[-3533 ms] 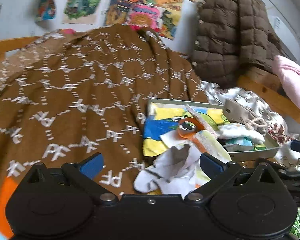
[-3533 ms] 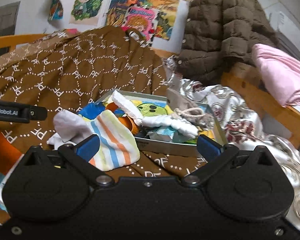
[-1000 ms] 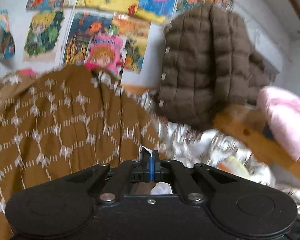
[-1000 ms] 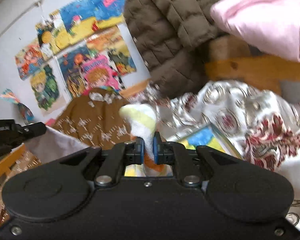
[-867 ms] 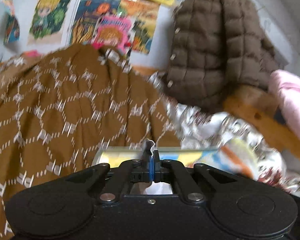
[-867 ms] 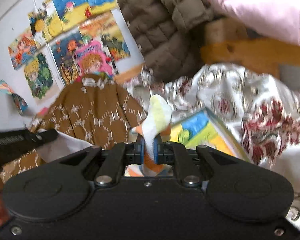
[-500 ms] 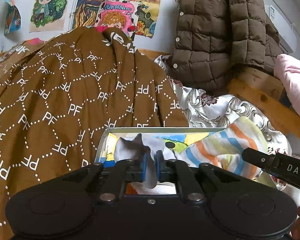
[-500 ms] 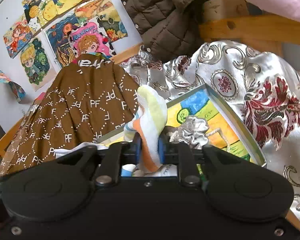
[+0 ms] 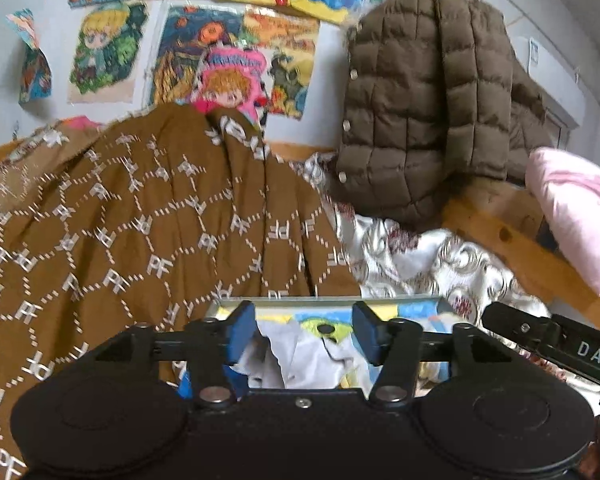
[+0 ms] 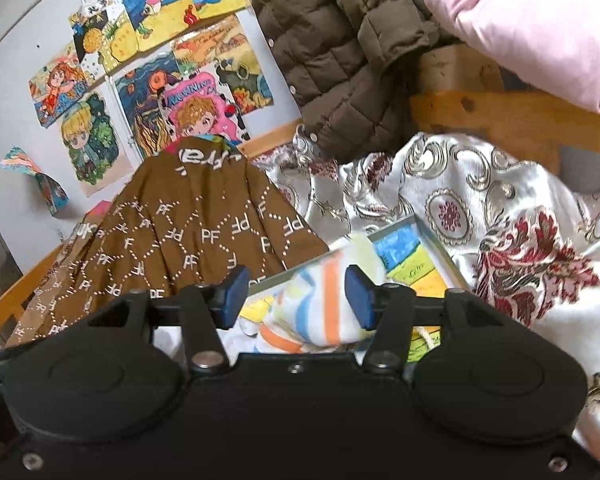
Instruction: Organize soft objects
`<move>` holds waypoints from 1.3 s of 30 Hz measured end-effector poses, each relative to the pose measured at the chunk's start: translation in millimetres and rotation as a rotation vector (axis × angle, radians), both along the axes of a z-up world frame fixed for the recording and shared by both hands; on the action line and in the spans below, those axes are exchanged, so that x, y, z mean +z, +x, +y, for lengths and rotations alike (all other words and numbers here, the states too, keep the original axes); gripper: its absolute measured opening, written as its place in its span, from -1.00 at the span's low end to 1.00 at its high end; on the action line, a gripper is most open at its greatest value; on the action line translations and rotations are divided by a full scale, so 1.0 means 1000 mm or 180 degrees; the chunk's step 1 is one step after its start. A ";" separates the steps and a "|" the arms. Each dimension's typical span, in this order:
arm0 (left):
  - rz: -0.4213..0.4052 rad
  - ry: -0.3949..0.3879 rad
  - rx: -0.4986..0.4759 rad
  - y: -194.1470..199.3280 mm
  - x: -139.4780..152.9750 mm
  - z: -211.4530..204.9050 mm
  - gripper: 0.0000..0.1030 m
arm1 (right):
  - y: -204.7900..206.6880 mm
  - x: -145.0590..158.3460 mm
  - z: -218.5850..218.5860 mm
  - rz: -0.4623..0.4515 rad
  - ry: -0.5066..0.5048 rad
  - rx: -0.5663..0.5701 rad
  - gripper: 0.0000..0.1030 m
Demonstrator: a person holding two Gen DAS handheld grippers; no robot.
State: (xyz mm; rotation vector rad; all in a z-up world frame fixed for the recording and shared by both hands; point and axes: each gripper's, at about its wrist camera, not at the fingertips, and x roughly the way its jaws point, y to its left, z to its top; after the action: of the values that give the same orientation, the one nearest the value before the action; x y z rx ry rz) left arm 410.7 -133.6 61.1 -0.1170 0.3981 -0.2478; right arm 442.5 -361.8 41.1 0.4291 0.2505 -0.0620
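Observation:
My left gripper (image 9: 304,332) hangs over the near end of a shallow tray (image 9: 300,300) with a colourful picture on its bottom. Its jaws are opening, and a pale grey cloth (image 9: 300,354) lies loose in the tray between and below the blue pads, which do not press on it. My right gripper (image 10: 296,296) is over the same tray (image 10: 436,244), its jaws opening too. A striped sock (image 10: 324,304), blurred, sits between the pads close to the right one, not squeezed. The right gripper's body (image 9: 552,340) shows at the right of the left wrist view.
A brown blanket with white letters (image 9: 140,232) rises left of the tray. A silver floral cloth (image 10: 480,208) lies to the right. A brown quilted jacket (image 9: 428,100) hangs behind, and a pink cloth (image 10: 540,20) rests on a wooden rail (image 10: 500,116). Posters cover the wall.
Half a second ago both grippers were shut, the left on the grey cloth and the right on the striped sock. Both jaws have spread, and the cloth and sock now sit loose over the tray.

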 end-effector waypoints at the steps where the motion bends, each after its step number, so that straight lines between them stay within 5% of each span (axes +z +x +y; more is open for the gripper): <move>1: -0.0031 -0.0009 0.0021 -0.005 0.005 0.002 0.19 | -0.005 0.004 -0.001 -0.0025 0.0002 0.0008 0.02; 11: -0.0329 -0.0058 0.0061 -0.071 0.056 0.018 0.44 | -0.068 0.054 0.001 -0.0237 -0.0105 0.0102 0.38; 24: -0.0572 -0.0212 0.0005 -0.188 0.079 0.049 0.81 | -0.184 0.102 0.027 -0.0418 -0.0410 0.0114 0.96; 39: -0.0675 -0.0268 -0.0130 -0.283 0.071 0.079 0.98 | -0.295 0.115 0.060 -0.0580 -0.0767 0.0068 0.98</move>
State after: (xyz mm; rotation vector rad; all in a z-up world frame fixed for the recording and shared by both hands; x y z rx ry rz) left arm 127.9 -54.6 132.2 -0.1637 0.1794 -0.3141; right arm 147.2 -301.9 156.1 0.1905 0.0665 -0.0313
